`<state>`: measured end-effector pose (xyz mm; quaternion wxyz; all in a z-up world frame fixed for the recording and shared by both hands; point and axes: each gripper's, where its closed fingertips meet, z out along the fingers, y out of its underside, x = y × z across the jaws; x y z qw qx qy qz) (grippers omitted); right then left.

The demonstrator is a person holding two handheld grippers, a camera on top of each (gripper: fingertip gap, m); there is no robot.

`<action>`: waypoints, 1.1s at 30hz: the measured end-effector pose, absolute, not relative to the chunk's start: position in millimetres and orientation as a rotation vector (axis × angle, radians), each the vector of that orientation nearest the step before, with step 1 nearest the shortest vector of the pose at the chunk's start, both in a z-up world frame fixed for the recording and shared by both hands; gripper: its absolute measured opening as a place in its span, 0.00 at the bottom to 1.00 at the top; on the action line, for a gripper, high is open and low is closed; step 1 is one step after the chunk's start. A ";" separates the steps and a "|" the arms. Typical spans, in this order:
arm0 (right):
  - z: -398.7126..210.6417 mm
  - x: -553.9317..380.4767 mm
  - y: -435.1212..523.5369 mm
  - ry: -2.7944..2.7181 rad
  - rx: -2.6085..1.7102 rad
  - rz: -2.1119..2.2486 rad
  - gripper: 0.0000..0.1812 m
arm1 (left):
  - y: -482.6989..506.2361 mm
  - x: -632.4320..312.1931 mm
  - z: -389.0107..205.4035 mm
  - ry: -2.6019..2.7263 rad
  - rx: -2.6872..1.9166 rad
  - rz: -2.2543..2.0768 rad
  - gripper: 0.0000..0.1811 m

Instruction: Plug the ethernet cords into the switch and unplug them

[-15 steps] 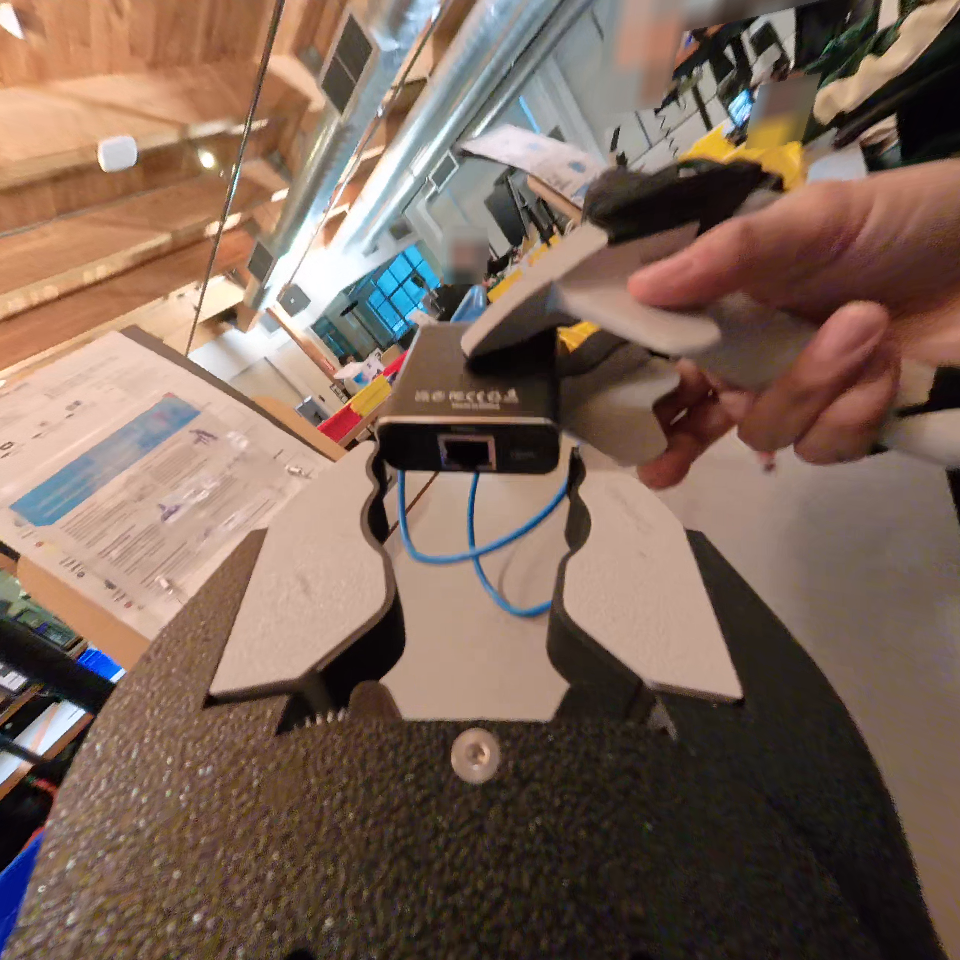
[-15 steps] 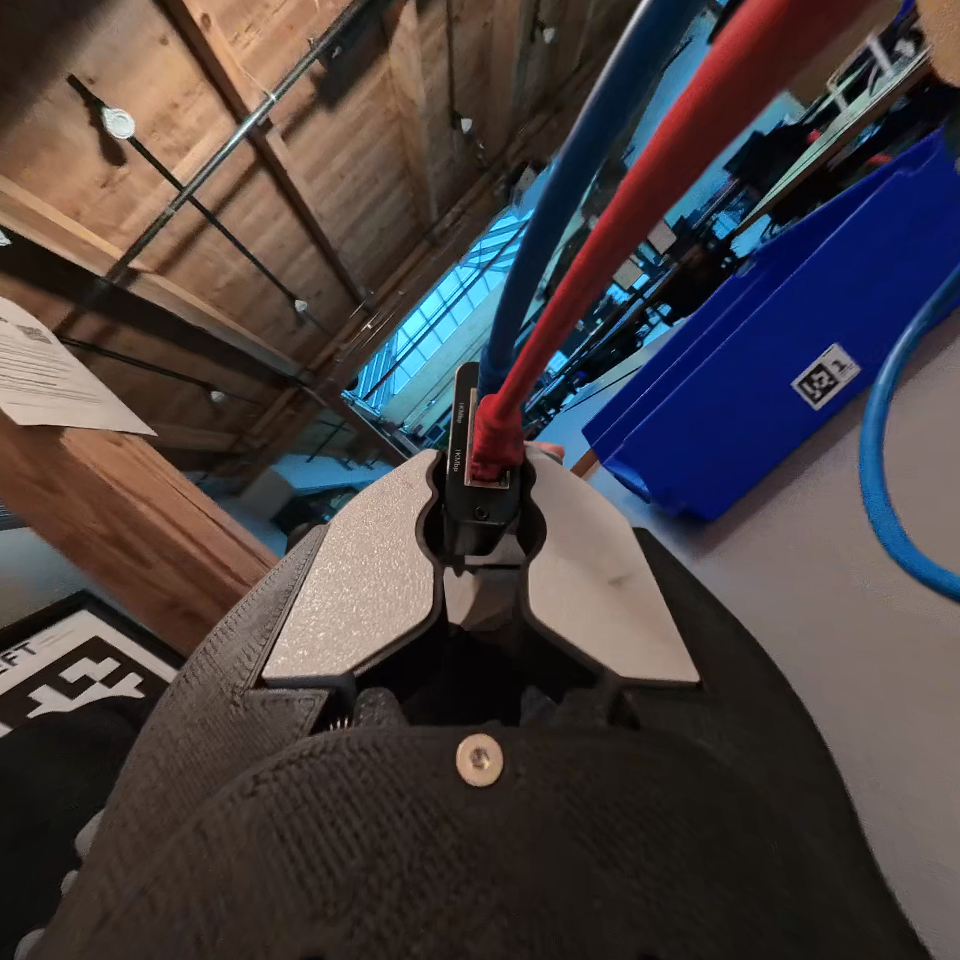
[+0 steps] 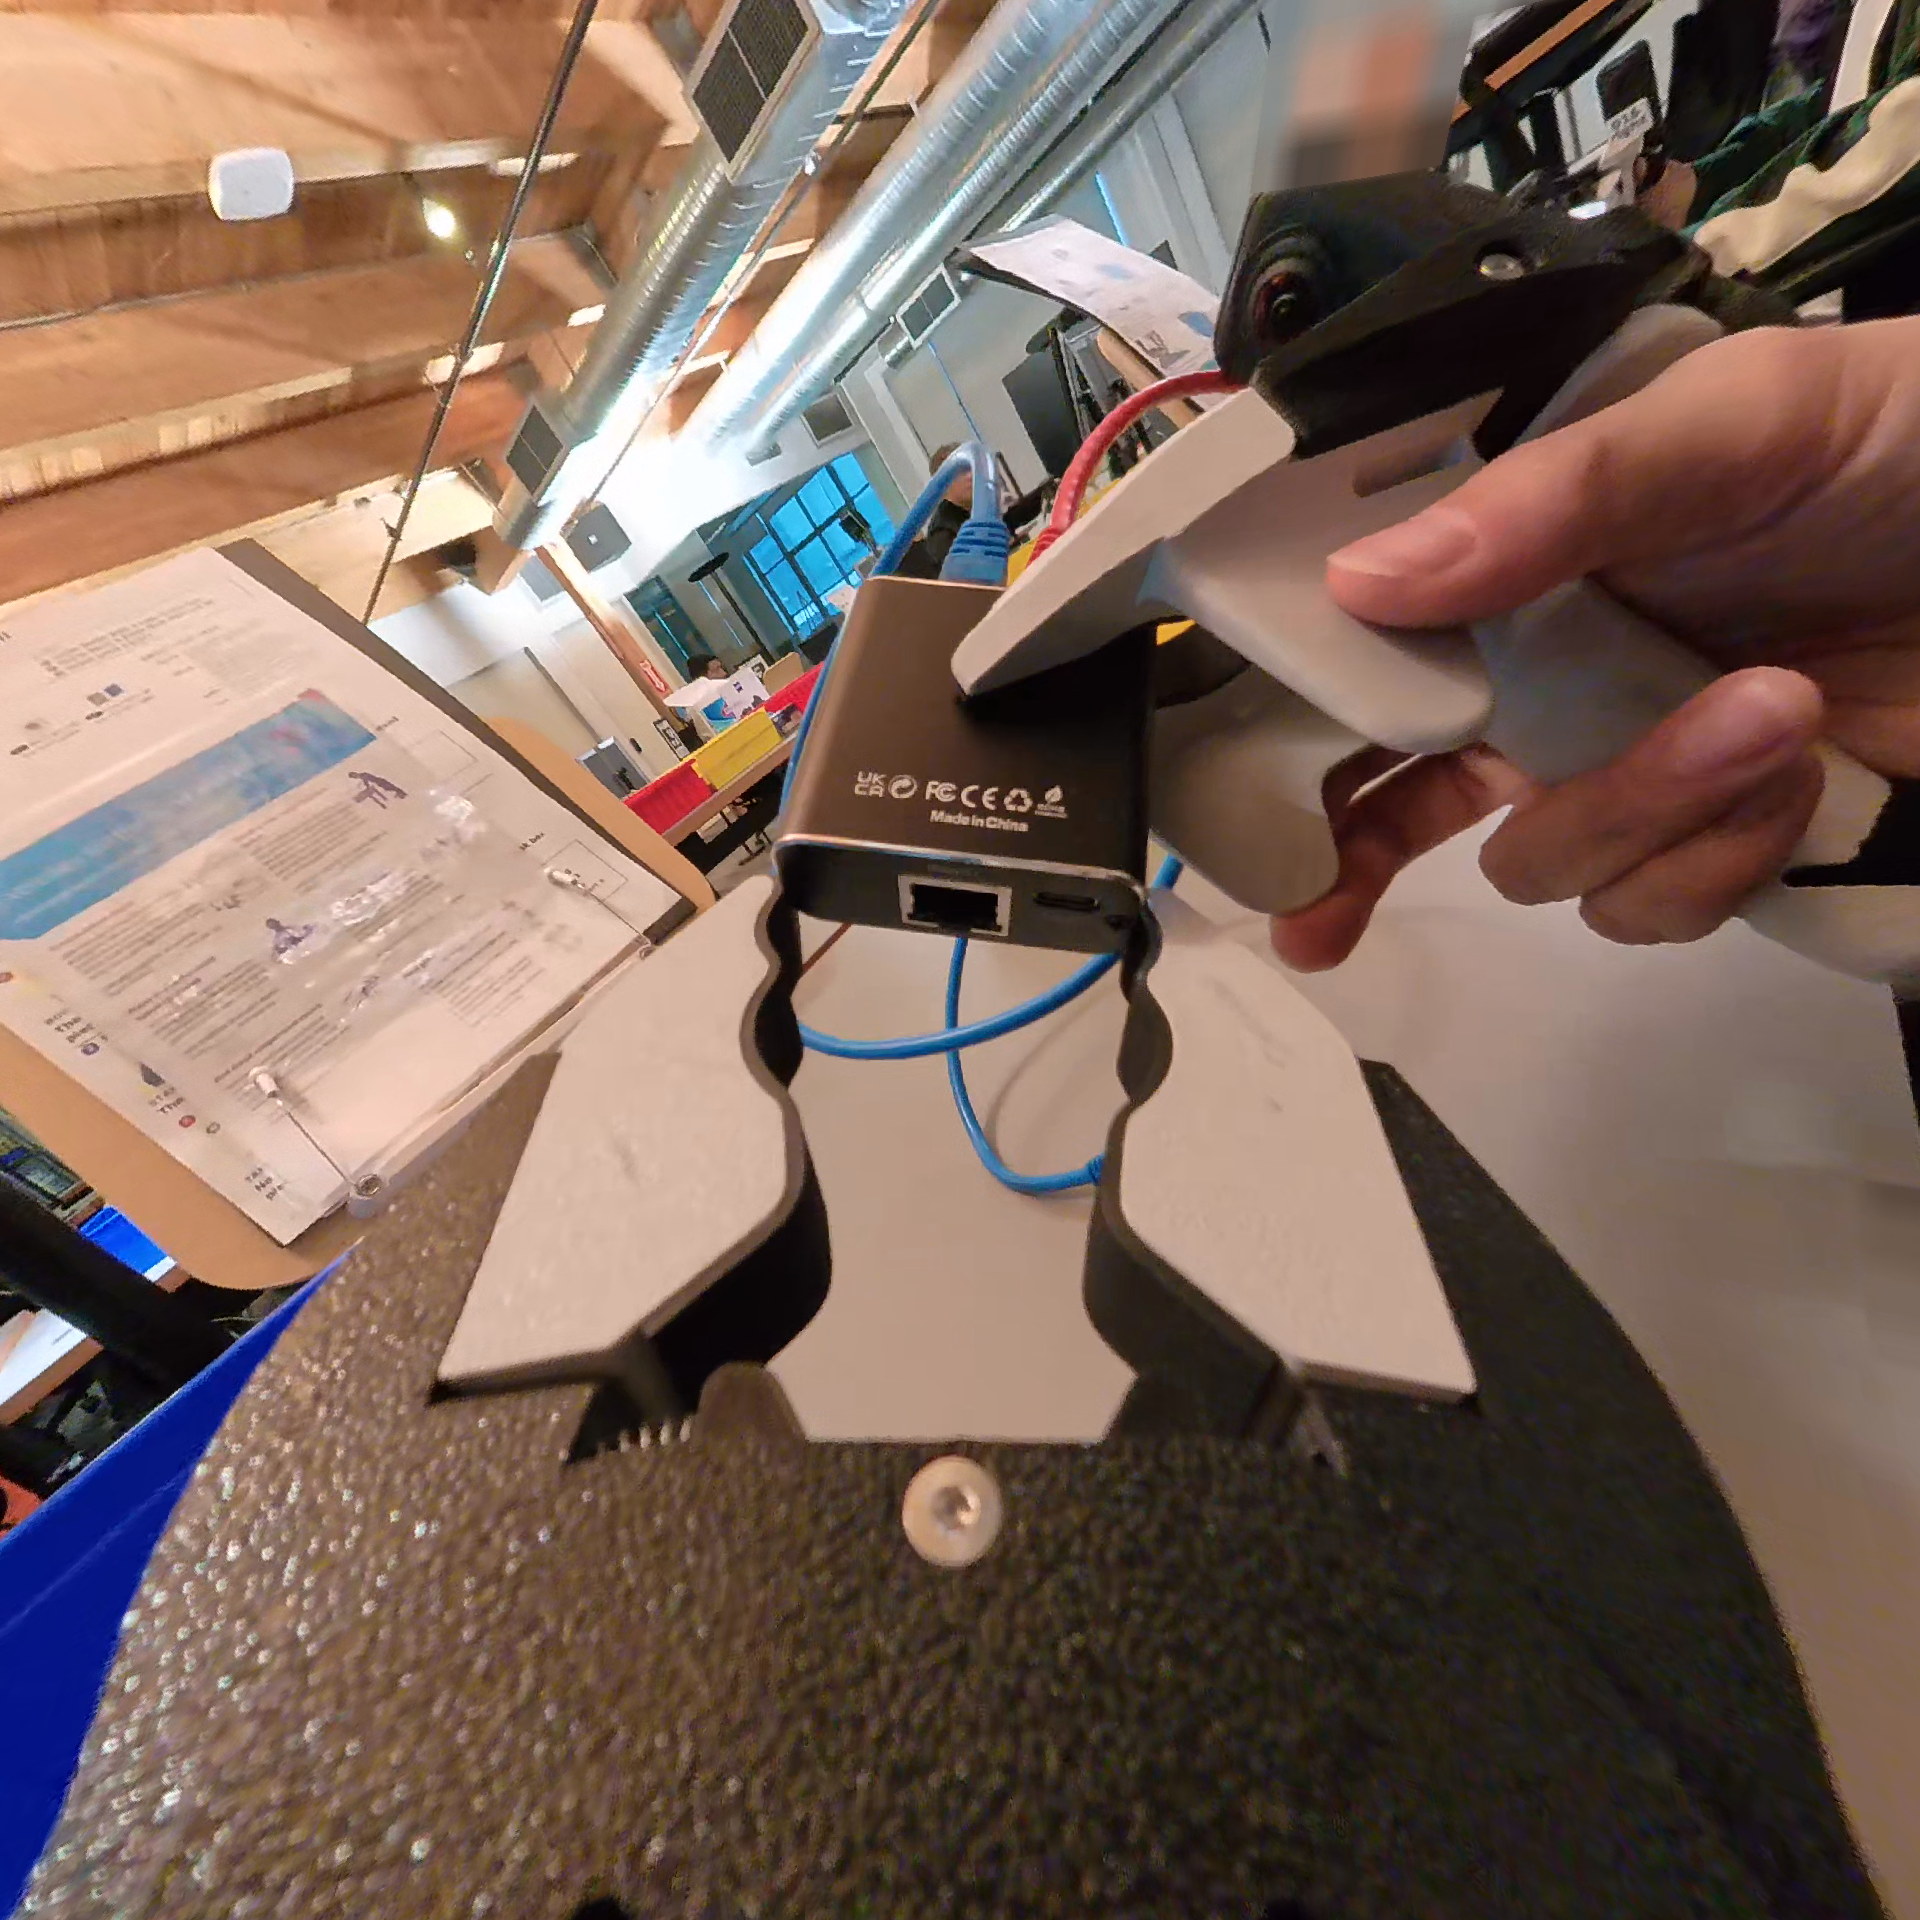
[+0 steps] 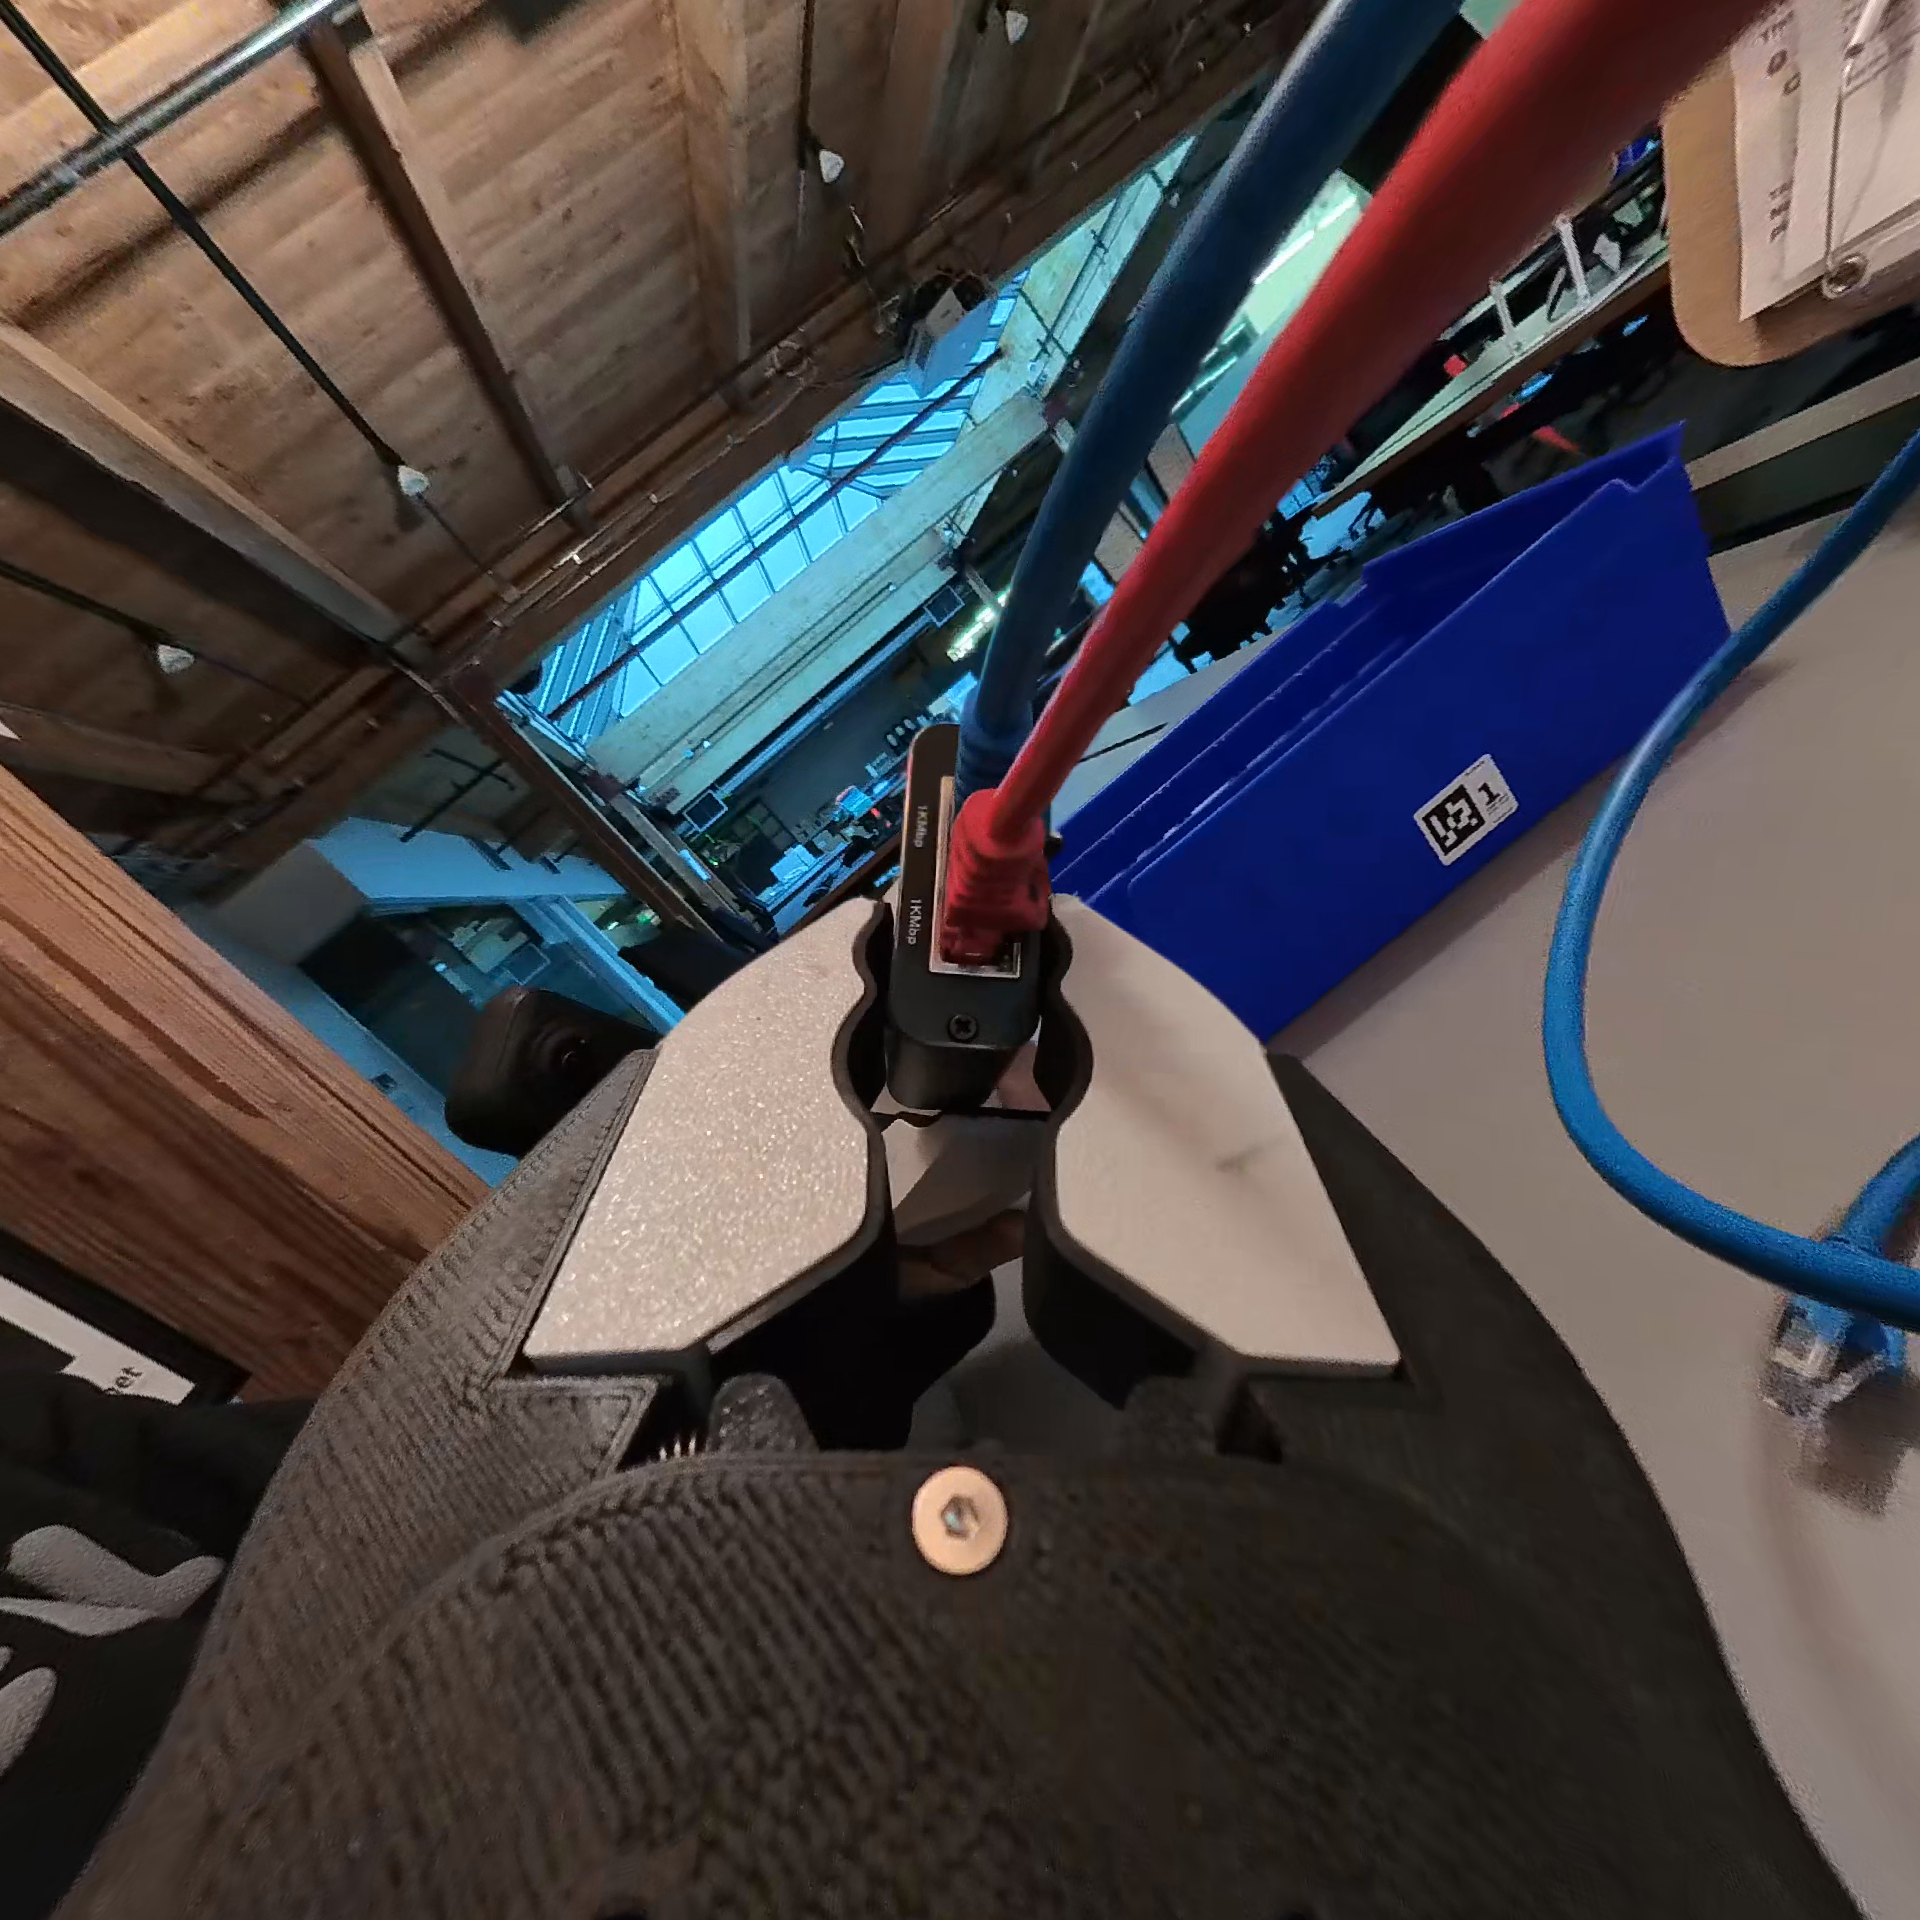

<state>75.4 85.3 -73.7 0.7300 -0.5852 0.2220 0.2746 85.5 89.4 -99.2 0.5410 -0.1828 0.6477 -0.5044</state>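
The black switch [image 3: 966,769] is held off the grey table between both grippers. My left gripper [image 3: 956,935] is shut on the sides of its near end, where one port [image 3: 956,906] is empty. My right gripper [image 4: 961,997] is shut on the switch [image 4: 961,1029] across its flat faces; it also shows in the left wrist view [image 3: 1049,644], held by a hand [image 3: 1662,623]. A red cord [image 4: 987,883] and a blue cord [image 4: 992,727] are plugged into the far end. A loose blue plug [image 4: 1829,1340] lies on the table.
A blue bin [image 4: 1403,790] stands on the table behind the switch. A loop of blue cable [image 3: 966,1049] lies on the table [image 3: 1558,1143] under the switch. A board with a printed sheet [image 3: 260,883] stands to the left.
Both grippers still hold the switch. It has tilted slightly, so the plugged blue and red cords now show behind it. The right wrist view has swung, and the loose blue plug has come into sight.
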 end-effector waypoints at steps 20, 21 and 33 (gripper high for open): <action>-86.3 48.2 100.2 0.483 -1.376 0.738 0.14 | 79.4 75.4 -89.3 1.487 -0.342 -1.280 0.41; -86.7 49.3 100.0 0.481 -1.378 0.723 0.14 | 79.4 76.3 -90.3 1.496 -0.348 -1.280 0.41; -91.8 46.3 102.2 0.477 -1.423 0.713 0.14 | 80.8 71.9 -90.3 1.413 -0.288 -1.340 0.41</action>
